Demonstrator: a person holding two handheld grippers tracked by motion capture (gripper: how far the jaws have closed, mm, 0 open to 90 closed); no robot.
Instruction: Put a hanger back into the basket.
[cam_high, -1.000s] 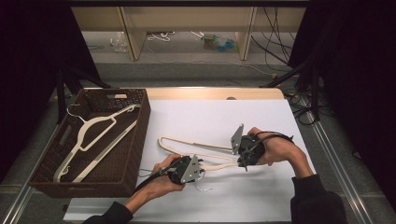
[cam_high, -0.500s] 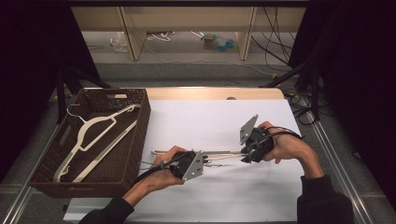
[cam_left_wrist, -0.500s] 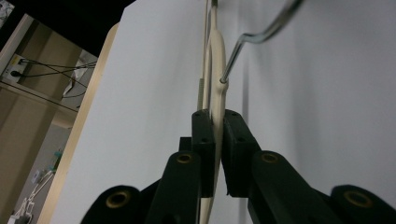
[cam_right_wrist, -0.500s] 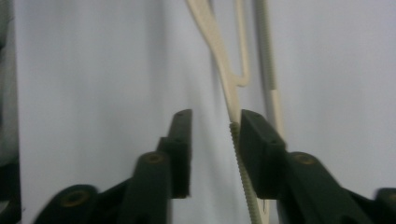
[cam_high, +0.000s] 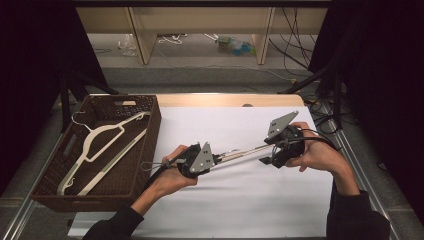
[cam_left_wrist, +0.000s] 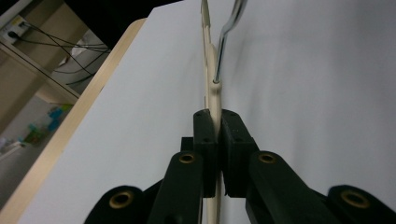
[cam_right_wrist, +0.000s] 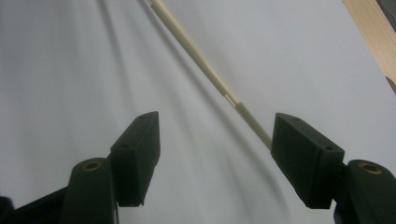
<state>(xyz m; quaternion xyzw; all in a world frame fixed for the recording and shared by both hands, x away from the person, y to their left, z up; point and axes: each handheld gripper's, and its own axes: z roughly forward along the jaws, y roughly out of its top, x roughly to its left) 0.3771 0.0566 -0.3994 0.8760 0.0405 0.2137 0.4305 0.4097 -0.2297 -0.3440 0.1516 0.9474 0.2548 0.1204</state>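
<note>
Left claw (cam_left_wrist: 215, 135) clenched on cream hanger (cam_left_wrist: 209, 60); right claw (cam_right_wrist: 215, 140) released, hanger's arm by one jaw

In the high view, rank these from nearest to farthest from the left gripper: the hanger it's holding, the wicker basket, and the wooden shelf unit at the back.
1. Cream hanger: clamped in the left gripper, running toward the right gripper.
2. Wicker basket: just left, on the table's left side.
3. Wooden shelf unit: far back, beyond the table.
</note>
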